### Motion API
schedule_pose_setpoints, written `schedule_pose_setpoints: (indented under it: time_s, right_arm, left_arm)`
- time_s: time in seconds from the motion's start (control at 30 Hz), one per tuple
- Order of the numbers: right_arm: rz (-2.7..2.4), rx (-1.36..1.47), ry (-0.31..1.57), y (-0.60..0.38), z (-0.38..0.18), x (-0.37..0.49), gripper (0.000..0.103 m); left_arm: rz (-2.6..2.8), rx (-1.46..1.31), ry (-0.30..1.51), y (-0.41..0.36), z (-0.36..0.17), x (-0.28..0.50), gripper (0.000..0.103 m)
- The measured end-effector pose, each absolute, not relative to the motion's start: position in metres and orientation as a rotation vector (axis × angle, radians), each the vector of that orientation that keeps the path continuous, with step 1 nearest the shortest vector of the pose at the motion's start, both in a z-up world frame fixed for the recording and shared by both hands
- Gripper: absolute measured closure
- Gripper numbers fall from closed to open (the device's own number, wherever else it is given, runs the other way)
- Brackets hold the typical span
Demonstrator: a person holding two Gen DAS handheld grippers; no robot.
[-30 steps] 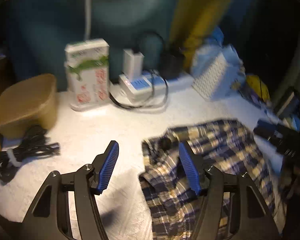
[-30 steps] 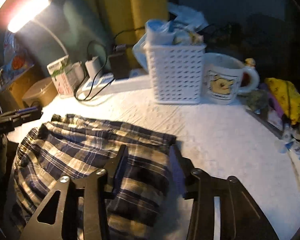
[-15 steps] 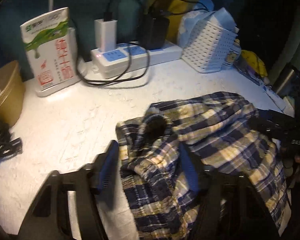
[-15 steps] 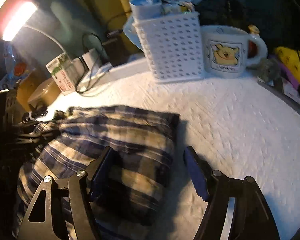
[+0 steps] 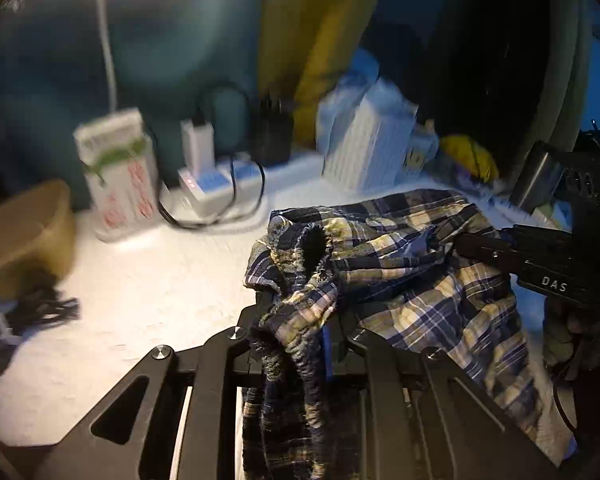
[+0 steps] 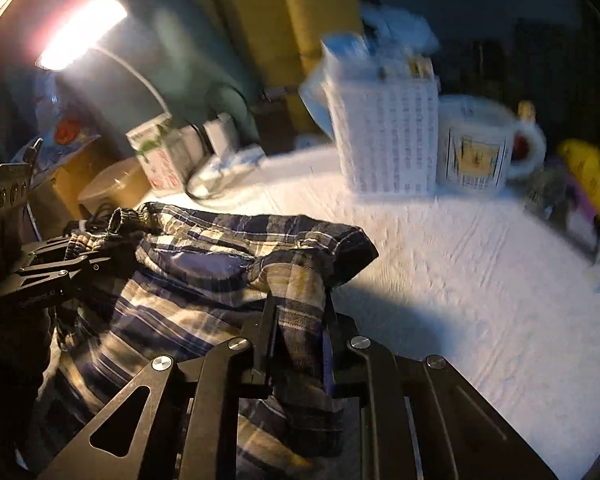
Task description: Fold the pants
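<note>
Blue and cream plaid pants (image 5: 412, 264) lie bunched on a white textured table (image 5: 148, 292). My left gripper (image 5: 296, 320) is closing, its pads pressing a gathered waistband fold that hangs between them. In the right wrist view the pants (image 6: 204, 264) spread to the left, and my right gripper (image 6: 300, 320) is closing on a raised fold at their right edge, pads tight on the cloth. Each gripper shows in the other's view: the right one (image 5: 540, 264) at the far side of the pants, the left one (image 6: 60, 268) at the waistband.
Along the back stand a white lattice basket (image 6: 384, 140), a mug (image 6: 484, 148), a power strip with chargers (image 5: 216, 184), a printed carton (image 5: 120, 172) and a tan box (image 5: 24, 236). Black cable (image 5: 28, 312) lies at left. Yellow clutter (image 6: 592, 176) sits far right.
Both grippers went from open over the pants to shut on folds of cloth. The gripped fabric has lifted off the table and bunched up. Both views are blurred by motion.
</note>
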State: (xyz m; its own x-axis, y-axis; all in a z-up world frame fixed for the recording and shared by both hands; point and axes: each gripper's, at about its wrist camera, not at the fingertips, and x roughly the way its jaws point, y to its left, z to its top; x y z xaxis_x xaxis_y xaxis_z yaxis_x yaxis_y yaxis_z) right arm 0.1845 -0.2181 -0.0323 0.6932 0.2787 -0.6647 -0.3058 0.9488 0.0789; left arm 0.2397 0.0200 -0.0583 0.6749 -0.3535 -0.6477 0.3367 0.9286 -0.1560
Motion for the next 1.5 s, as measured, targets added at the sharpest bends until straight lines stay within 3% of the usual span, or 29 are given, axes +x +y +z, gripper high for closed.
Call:
schedule_pose_setpoints:
  time_s: [0.8, 1.1, 1.5]
  right_arm:
    - [0.444, -0.227, 0.229, -0.131, 0.145, -0.005, 0.086]
    - [0.531, -0.259, 0.146, -0.088, 0.163, -0.056, 0.086]
    - [0.646, -0.25, 0.206, -0.02, 0.14, -0.07, 0.086]
  left_arm:
    - [-0.242, -0.051, 0.227, 0.098, 0.091, 0.04, 0.087]
    - [-0.133, -0.016, 0.13, 0.133, 0.116, -0.028, 0.087]
    - [-0.01, -0.026, 0.214, 0.18, 0.097, -0.059, 0.087]
